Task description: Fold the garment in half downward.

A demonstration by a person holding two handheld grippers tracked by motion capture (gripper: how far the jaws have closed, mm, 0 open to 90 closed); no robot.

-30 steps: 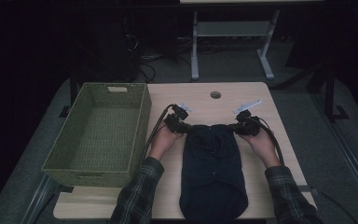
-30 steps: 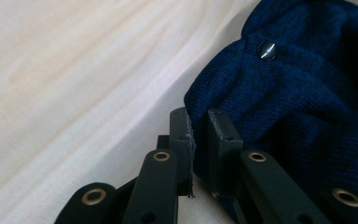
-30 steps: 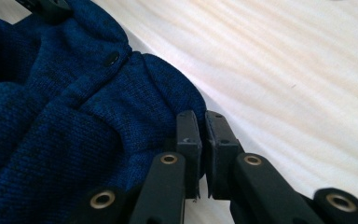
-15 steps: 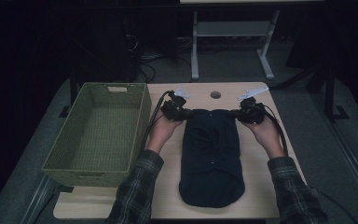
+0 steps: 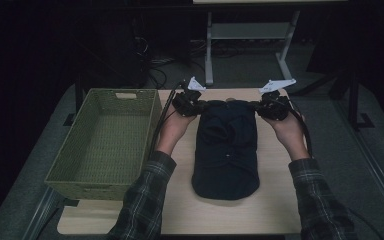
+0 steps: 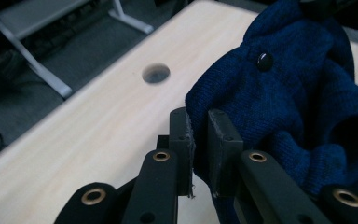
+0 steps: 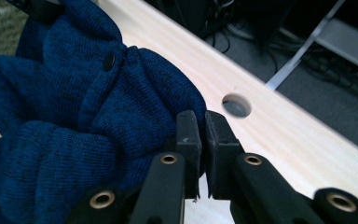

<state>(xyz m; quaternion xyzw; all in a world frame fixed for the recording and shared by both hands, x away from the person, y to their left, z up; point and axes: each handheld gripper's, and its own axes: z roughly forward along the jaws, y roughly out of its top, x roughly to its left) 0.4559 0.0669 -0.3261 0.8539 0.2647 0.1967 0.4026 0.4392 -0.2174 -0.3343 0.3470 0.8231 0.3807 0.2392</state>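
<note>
Each hand-held gripper, left (image 5: pixel 200 106) and right (image 5: pixel 258 106), clamped on navy cardigan (image 5: pixel 227 145); basket (image 5: pixel 70 170) alongside.

A pale wooden worktop (image 5: pixel 275 210) is set on dark grey carpet (image 5: pixel 360 150). Beyond it, a white metal frame (image 5: pixel 280 55) and tangled cables (image 5: pixel 155 55) are seen in dim light.

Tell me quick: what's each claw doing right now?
Left claw: closed on an edge of the dark blue knitted garment.
Right claw: closed on the same garment's other edge.
</note>
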